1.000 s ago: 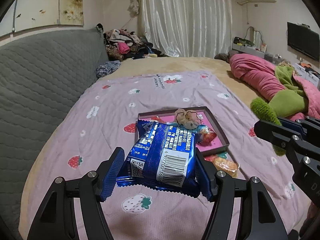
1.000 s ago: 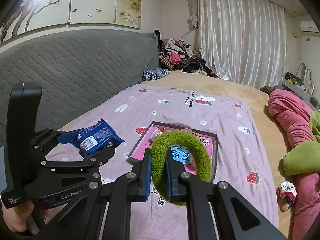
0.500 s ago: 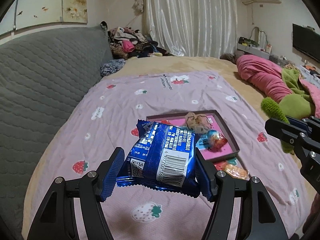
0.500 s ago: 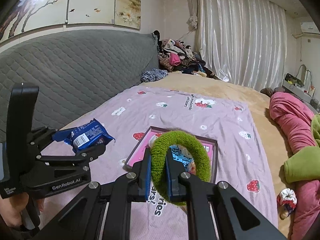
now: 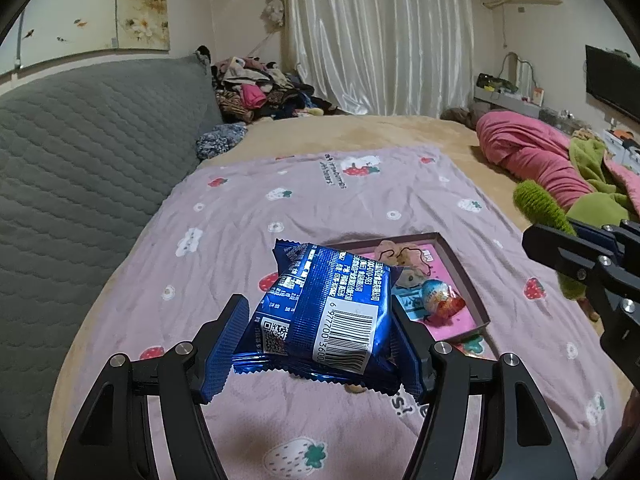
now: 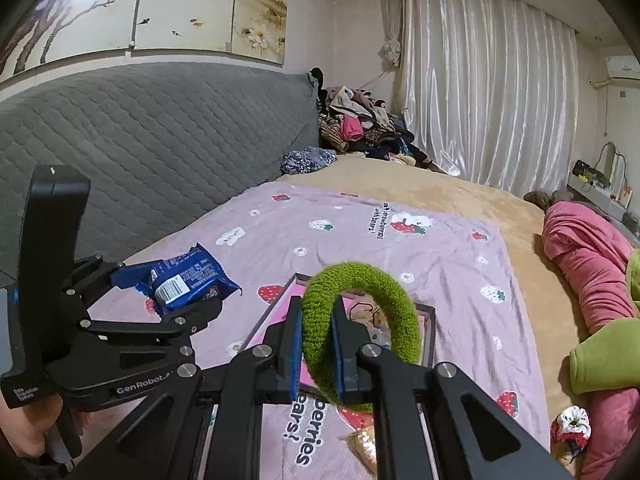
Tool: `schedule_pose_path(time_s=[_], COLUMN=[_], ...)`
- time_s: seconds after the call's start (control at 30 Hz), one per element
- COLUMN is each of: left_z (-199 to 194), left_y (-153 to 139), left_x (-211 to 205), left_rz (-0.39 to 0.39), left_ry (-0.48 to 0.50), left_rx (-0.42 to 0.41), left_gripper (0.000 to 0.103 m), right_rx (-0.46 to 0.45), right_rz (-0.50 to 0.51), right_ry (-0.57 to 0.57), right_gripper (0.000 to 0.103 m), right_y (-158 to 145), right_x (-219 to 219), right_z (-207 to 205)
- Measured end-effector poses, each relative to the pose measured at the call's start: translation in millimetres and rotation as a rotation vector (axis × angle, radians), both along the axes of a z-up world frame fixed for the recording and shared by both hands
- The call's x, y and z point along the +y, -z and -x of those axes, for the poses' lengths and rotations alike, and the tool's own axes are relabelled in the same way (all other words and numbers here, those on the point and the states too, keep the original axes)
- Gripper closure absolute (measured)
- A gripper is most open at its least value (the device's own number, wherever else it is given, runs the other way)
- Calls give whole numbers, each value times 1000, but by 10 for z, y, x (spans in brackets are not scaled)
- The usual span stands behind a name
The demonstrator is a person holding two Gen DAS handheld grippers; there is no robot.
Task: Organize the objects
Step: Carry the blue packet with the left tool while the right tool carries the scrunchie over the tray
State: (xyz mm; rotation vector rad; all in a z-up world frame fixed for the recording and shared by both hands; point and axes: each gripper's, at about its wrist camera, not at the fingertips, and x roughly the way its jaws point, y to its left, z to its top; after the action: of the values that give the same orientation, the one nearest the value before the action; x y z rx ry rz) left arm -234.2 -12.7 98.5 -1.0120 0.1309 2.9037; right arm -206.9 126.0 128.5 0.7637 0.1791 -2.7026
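Note:
My left gripper (image 5: 320,340) is shut on a blue snack packet (image 5: 332,312), held in the air over the lilac strawberry blanket (image 5: 320,200). In the right wrist view the same packet (image 6: 184,278) shows at the left in the left gripper (image 6: 172,292). My right gripper (image 6: 317,344) is shut on a fuzzy green hair ring (image 6: 384,300), above a pink tray (image 6: 430,336). The tray (image 5: 468,284) holds a beige scrunchie (image 5: 400,256) and a foil-wrapped egg (image 5: 440,300). The green ring (image 5: 540,204) and right gripper show at the right edge of the left wrist view.
A grey quilted headboard (image 5: 80,152) lines the left side. Piled clothes (image 5: 256,92) lie at the far end, a pink and green duvet (image 5: 552,160) at the right. A small orange packet (image 6: 362,446) and a red-white scrunchie (image 6: 570,426) lie near the tray.
Both grippers have drifted sideways together over the bed with their loads; the tray now sits further right in the left wrist view. Both grips are unchanged.

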Motion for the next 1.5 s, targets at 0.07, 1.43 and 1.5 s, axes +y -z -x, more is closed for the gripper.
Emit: schedule_pose_path(time_s=[0.07, 1.43, 1.5], left_z=[109, 1347, 1394], left_y=[55, 1841, 1899], left_x=[16, 11, -1], left_rz=[-1, -54, -67], left_ry=[2, -20, -15], left_rx=[-8, -87, -99], left_gripper=[34, 34, 34], right_rx=[-2, -72, -83], right_rz=[0, 21, 15], right_ry=[-2, -17, -21], right_gripper=[90, 90, 90], right_y=[24, 1664, 1749], right_x=[-1, -39, -19], right_z=[59, 1099, 1163])
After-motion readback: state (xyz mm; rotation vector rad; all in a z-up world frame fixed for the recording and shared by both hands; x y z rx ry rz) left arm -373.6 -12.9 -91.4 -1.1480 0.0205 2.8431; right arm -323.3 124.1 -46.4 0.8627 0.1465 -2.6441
